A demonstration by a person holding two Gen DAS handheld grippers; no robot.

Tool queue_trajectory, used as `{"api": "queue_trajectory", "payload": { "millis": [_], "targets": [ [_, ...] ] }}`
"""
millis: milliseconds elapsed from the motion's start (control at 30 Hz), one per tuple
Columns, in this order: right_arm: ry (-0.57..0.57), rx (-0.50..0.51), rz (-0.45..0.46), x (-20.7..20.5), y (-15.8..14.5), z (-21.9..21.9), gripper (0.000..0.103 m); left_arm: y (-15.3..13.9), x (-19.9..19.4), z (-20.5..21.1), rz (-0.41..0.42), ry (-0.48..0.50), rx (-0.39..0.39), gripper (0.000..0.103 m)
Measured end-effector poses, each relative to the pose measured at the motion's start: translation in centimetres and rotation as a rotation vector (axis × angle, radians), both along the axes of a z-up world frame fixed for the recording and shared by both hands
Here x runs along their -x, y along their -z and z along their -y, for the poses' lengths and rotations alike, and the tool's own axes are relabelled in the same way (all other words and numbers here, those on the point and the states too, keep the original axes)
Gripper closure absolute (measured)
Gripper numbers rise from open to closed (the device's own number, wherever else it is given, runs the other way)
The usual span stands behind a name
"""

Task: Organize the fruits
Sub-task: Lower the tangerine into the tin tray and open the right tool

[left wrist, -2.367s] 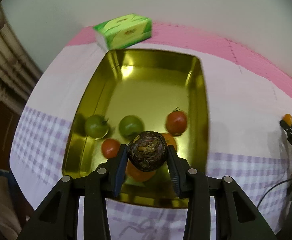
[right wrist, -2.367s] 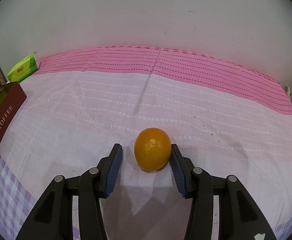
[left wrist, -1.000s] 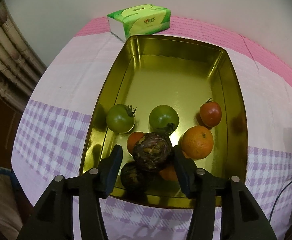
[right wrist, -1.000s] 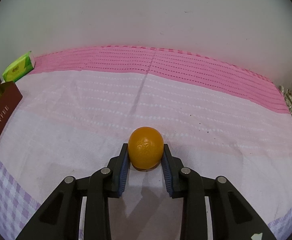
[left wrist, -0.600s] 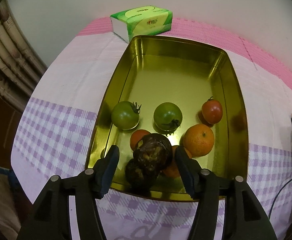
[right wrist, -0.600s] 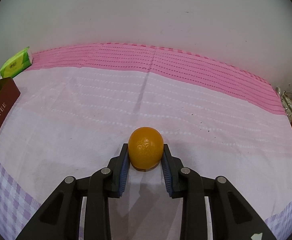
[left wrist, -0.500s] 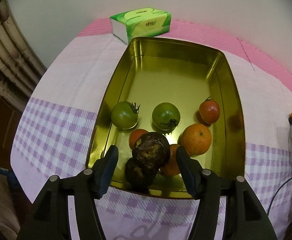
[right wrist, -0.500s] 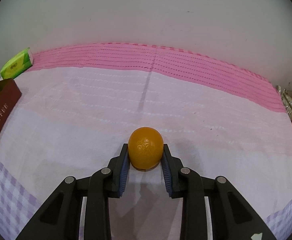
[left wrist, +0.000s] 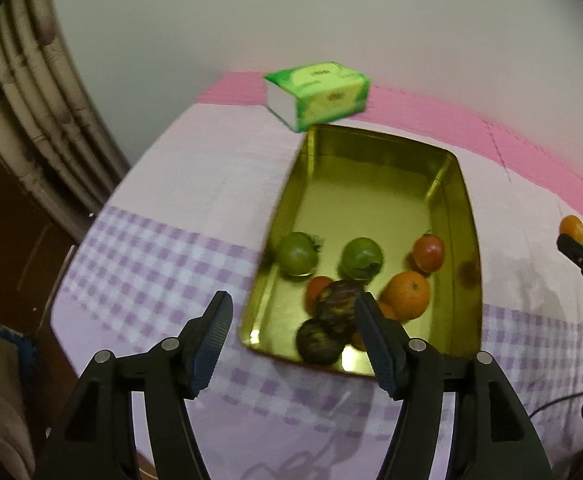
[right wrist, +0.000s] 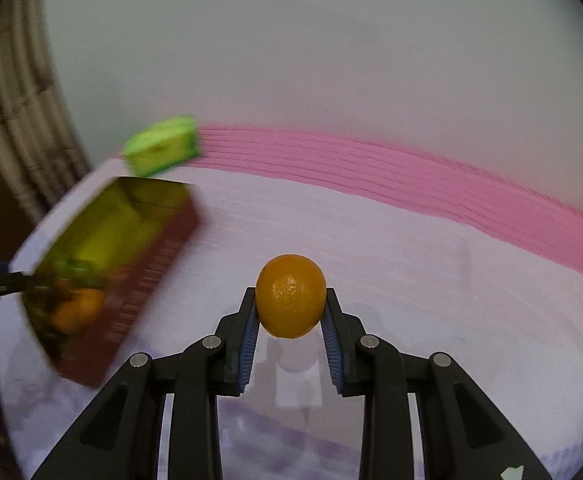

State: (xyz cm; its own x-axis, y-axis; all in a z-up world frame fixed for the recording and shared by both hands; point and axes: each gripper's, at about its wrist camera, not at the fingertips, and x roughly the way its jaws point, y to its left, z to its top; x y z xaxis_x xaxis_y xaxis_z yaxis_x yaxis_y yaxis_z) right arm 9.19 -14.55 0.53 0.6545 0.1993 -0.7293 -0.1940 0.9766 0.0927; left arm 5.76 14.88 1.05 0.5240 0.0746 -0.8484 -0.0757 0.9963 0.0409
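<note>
A gold tin (left wrist: 465,216) holds two green tomatoes (left wrist: 297,258), a red tomato (left wrist: 428,253), an orange (left wrist: 407,296) and two dark fruits (left wrist: 337,306) heaped at its near end. My left gripper (left wrist: 291,300) hovers above the tin's near left corner. Its jaws are opening and nothing is between them. My right gripper (right wrist: 290,296) is shut on a small orange (right wrist: 291,280) and holds it above the cloth. The tin (right wrist: 151,264) shows blurred to its left. In the left wrist view that gripper (left wrist: 575,246) and its orange (left wrist: 571,227) appear at the far right edge.
A green tissue box (left wrist: 319,92) stands behind the tin against the wall. Pipes (left wrist: 31,100) run down the left side beyond the table's edge. A cable (left wrist: 551,404) lies at the lower right. The pink-striped cloth (right wrist: 411,184) stretches to the right of the tin.
My left jaws opened off the dark fruit, which stays on the heap in the tin, and the gripper drew back up and left. My right gripper closed on the orange, lifted it and swung toward the tin.
</note>
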Motion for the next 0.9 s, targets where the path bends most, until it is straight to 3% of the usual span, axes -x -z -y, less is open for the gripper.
{"api": "queue_trajectory", "payload": {
  "millis": [133,367,600,900],
  "targets": [
    [-0.145,-0.030,-0.003,-0.1,-0.9,-5.9,0.076,-0.5,1.2,-1.3,-0.001,-0.030,-0.002,0.033],
    [-0.288,-0.027,-0.028,0.4,0.0,-13.6,0.076,-0.6,2.8,-2.7,-0.020,-0.066,0.018,0.030],
    [-0.305,0.025,-0.072,-0.7,2.1,-17.2,0.075,-0.7,3.6,-3.2,-0.016,-0.088,0.009,0.022],
    [-0.282,0.067,-0.107,-2.0,3.5,-18.3,0.074,-0.4,3.8,-3.6,-0.024,-0.103,0.008,0.020]
  ]
}}
